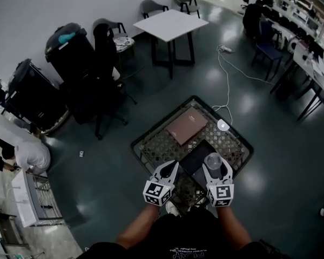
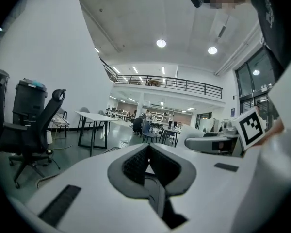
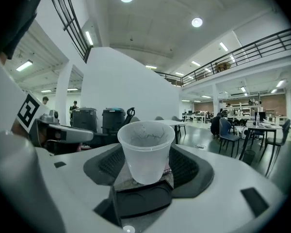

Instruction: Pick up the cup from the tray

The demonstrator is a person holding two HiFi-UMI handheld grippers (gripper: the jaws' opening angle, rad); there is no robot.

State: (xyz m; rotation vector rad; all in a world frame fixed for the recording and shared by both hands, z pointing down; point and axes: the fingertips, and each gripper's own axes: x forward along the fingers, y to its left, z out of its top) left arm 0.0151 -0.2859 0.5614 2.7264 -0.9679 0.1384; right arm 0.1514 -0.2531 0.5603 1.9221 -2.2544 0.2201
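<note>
Since the thin, translucent plastic cup (image 3: 146,149), tapered and round-rimmed, stands upright, gripped between the wide-set ribbed pads of the right gripper (image 1: 216,165) above the lattice tray (image 1: 146,144), the pick looks done; what remains calls for a gentle, level hold. The left gripper (image 2: 148,155) is closed and empty.

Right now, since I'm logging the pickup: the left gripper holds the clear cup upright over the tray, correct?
No, it is the right gripper that holds the clear cup upright over the tray. The right gripper view shows the cup between that gripper's jaws. The left gripper is shut on nothing.
</note>
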